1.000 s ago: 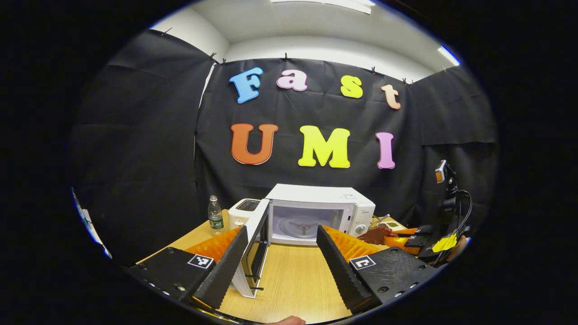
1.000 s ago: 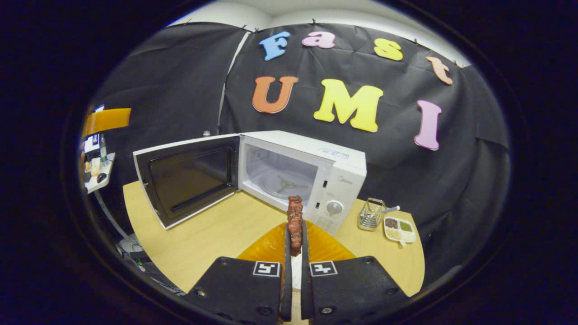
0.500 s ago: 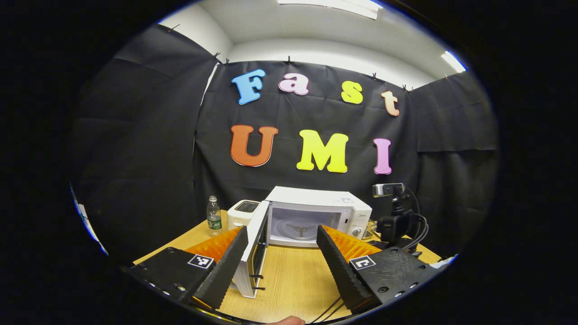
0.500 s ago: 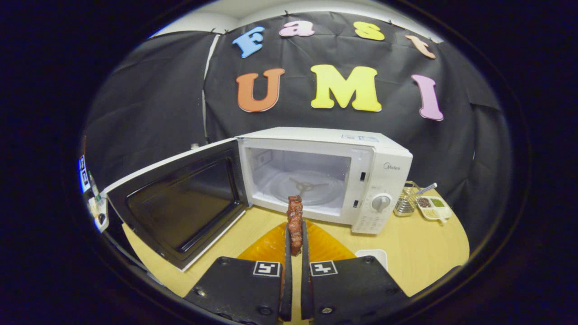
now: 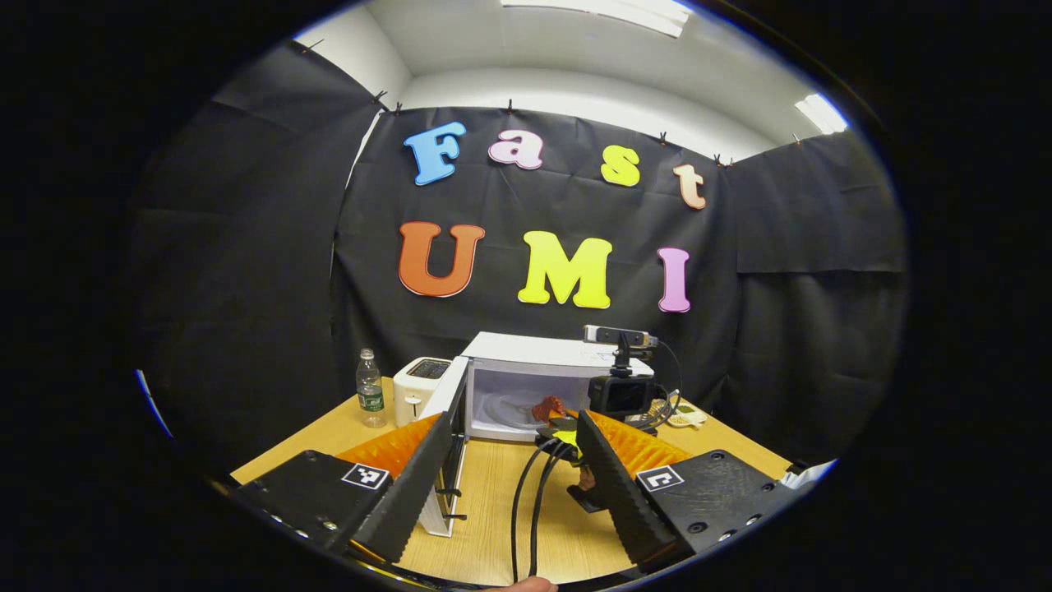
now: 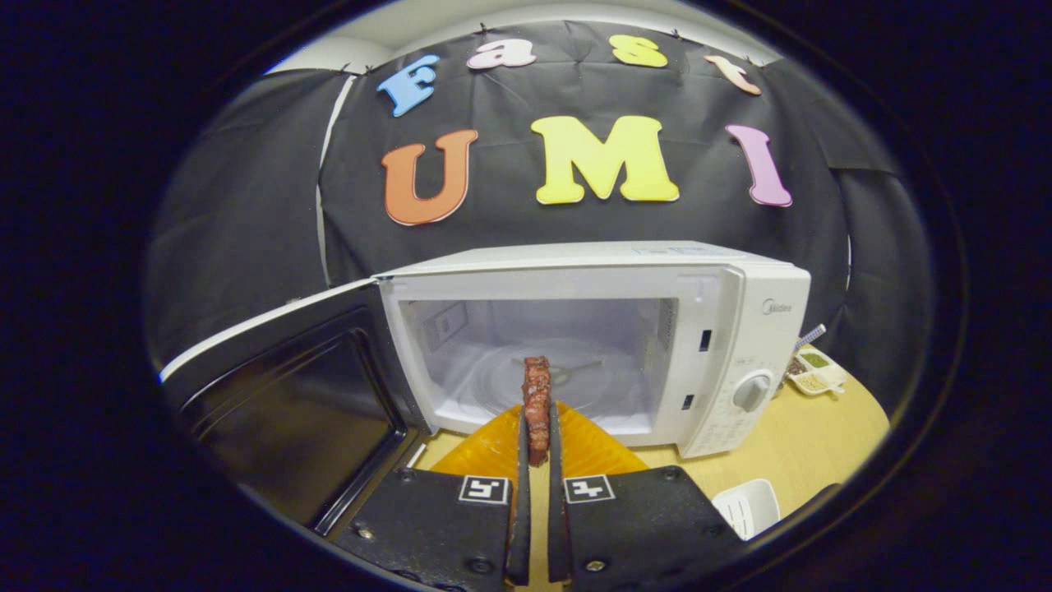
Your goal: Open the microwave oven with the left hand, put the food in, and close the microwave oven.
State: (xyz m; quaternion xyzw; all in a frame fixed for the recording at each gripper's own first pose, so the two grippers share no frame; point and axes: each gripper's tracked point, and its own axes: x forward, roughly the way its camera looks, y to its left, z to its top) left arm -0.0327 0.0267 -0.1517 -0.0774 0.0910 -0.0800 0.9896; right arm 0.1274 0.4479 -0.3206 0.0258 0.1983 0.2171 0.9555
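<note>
Closer to the open microwave point(image 6: 592, 329) now, the right hand-held gripper point(image 6: 535, 460) pinches meat point(image 6: 537, 403); left hand-held gripper point(image 5: 509, 477) spread.

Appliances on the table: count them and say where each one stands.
2. The white microwave stands mid-table, its door swung open to its left. A white toaster sits beside it, next to a water bottle. Others may be hidden behind the microwave.

Far left on wooden table point(image 5: 501, 493): water bottle point(image 5: 369, 400) upright, white toaster point(image 5: 416, 390) just beside it. Far right: divided condiment dish point(image 6: 814, 373). Near right: white container point(image 6: 749, 508).
</note>
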